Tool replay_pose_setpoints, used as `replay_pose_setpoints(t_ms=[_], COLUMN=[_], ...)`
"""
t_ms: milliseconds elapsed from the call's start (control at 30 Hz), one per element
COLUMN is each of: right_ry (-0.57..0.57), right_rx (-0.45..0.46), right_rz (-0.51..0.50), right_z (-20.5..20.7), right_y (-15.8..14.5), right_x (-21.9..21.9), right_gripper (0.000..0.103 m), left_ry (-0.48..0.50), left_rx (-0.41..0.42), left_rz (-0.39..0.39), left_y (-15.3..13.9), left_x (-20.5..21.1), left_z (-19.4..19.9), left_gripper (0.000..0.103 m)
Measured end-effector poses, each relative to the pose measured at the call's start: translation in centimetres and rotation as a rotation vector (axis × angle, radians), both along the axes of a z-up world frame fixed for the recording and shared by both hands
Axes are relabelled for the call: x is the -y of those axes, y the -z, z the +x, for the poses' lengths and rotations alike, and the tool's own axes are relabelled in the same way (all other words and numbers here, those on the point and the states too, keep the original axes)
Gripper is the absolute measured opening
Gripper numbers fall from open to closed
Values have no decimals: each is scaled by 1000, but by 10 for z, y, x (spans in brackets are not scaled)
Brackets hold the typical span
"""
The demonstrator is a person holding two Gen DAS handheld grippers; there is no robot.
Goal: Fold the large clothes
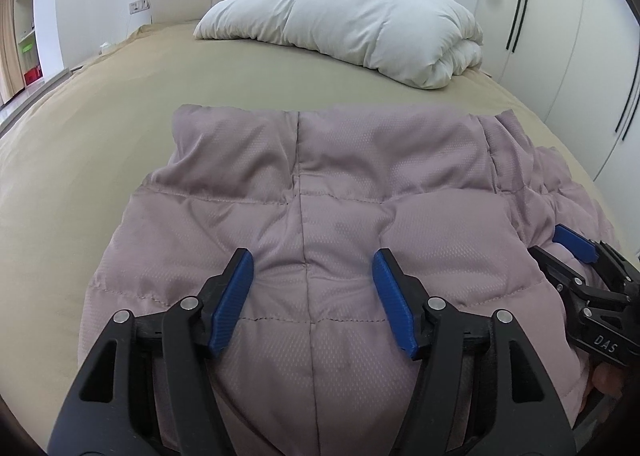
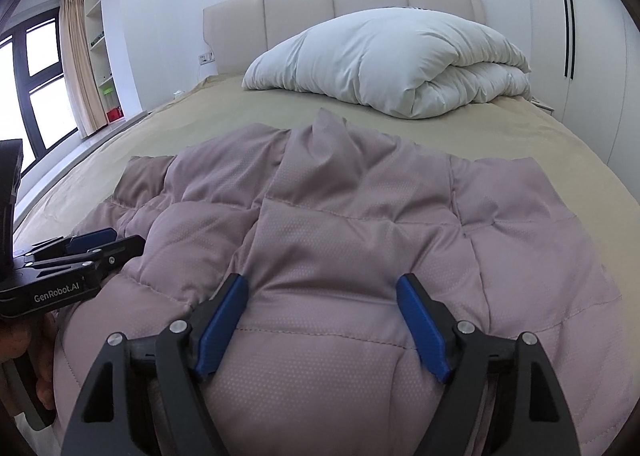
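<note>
Jacket: a mauve quilted puffer jacket lies spread on the bed, filling the lower half of both wrist views; stitched seams cross it in squares; a dark centre seam runs from 6 toward 12 o'clock in the left wrist view; in the right wrist view a raised fold of fabric peaks at 12 o'clock of the garment

Left claw: the left claw is spread wide, blue fingers at either side of the centre seam, tips just over or on the padded fabric; contact cannot be told; nothing between the fingers but the jacket surface; in the right wrist view it shows at 9 o'clock, low by the jacket's edge

Right claw: the right claw is also spread wide over a padded panel, gripping nothing; from the left wrist view it sits at 3 o'clock on the jacket's right side

Bed: tan sheet around the jacket on all far sides

Duvet: a folded white duvet at 12 o'clock, well apart from the jacket, against the cream padded headboard

Room: window with curtain at 9 o'clock; white wardrobe doors at 2 o'clock
</note>
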State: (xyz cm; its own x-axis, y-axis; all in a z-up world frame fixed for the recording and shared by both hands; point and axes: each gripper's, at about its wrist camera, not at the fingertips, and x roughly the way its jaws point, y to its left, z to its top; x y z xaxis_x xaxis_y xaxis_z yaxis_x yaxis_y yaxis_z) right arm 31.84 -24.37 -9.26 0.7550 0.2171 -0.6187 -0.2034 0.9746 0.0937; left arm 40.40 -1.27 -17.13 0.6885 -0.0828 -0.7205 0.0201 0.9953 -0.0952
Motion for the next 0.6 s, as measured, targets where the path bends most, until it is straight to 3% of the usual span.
replay_pose_setpoints(t_ms=[300, 433, 533, 600], right_ry=[4, 3, 0, 24], right_rx=[15, 14, -5, -4], right_rz=[-1, 6, 11, 38], right_z=[-1, -2, -7, -20], right_y=[2, -2, -16, -30], right_x=[-2, 0, 4, 12], right_gripper=[81, 81, 88, 94], left_ry=[1, 9, -14, -35], left_rx=[8, -2, 7, 41], left_rz=[-4, -68, -77, -86], left_y=[2, -11, -30, -41], left_x=[-1, -12, -29, -45], left_z=[0, -10, -32, -52], left_gripper=[62, 62, 62, 69])
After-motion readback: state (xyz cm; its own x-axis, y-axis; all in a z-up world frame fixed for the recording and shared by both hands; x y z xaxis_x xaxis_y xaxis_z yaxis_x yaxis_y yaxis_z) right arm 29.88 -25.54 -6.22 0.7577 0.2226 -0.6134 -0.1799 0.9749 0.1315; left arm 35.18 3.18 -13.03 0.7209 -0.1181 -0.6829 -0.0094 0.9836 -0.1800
